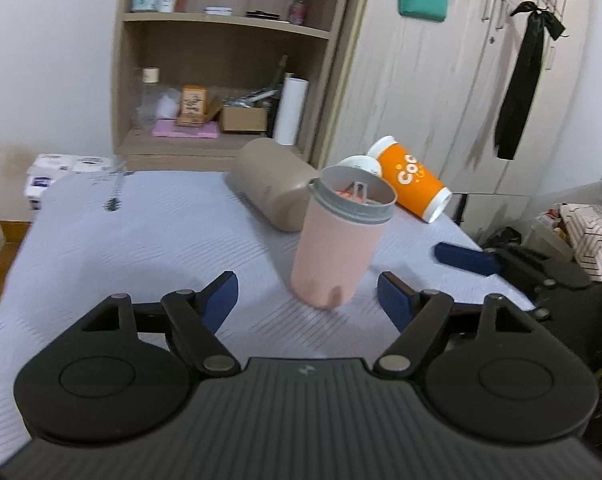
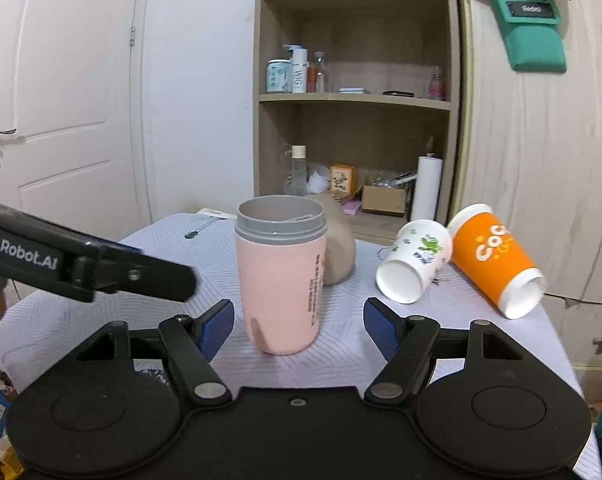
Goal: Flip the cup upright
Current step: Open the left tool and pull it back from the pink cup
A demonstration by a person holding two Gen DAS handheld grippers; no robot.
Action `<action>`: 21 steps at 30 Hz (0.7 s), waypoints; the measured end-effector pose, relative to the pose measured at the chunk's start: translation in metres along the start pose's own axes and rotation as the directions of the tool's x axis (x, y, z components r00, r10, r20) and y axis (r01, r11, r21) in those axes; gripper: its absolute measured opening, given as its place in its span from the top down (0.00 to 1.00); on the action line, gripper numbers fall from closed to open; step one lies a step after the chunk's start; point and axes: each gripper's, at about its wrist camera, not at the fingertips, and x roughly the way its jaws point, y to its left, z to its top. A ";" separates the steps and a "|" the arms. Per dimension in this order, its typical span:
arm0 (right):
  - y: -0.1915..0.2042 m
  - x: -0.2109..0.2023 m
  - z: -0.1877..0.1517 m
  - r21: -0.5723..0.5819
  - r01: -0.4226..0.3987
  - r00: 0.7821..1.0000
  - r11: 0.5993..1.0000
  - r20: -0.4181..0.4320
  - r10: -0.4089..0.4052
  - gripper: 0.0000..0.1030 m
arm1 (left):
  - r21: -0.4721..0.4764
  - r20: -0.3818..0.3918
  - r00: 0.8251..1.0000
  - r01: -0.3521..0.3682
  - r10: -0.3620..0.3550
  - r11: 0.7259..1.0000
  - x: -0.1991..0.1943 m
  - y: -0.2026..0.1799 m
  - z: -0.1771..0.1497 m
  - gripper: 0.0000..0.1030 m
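1. Bedroom clutter frames the scene: a wooden shelf unit (image 2: 353, 120) and a pale wardrobe stand behind a desk covered in a light grey patterned cloth (image 2: 205, 256).
2. On that desk the pink cylindrical cup with a grey threaded rim (image 2: 280, 280) stands upright near the middle, mouth up, base on the cloth.
3. In the left wrist view the same cup (image 1: 339, 240) looks slightly tilted, which may be lens distortion; I cannot tell whether it is fully settled.
4. The right gripper (image 2: 299, 326) has its blue-padded jaws spread wide, one on each side of the cup's base and touching nothing.
5. The left gripper (image 1: 307, 300) is likewise spread apart and empty, the cup just beyond its fingertips.
6. Behind the pink cup a beige rounded container (image 1: 273, 184) lies on its side.
7. To the right, a white floral paper cup (image 2: 415, 264) and an orange paper cup with white lettering (image 2: 495, 258) also lie on their sides, mouths toward the near edge.
8. Judging from this, the pink cup's flip appears done and released; if the task covers the others, three vessels remain to be righted.
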 end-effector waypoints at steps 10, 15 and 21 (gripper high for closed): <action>0.002 -0.050 0.015 0.020 0.079 0.996 0.997 0.026 -0.080 0.24 | -0.009 0.032 0.994 -0.108 0.109 0.994 -0.052 -0.005 -0.006 0.23; 0.009 -0.069 0.021 0.029 0.122 0.992 0.992 0.012 -0.122 0.19 | -0.005 0.048 0.988 -0.149 0.149 0.989 -0.072 -0.011 -0.007 0.21; 0.018 -0.079 0.025 0.012 0.156 0.988 0.988 -0.002 -0.156 0.18 | -0.022 0.030 0.982 -0.185 0.186 0.982 -0.077 -0.009 -0.007 0.20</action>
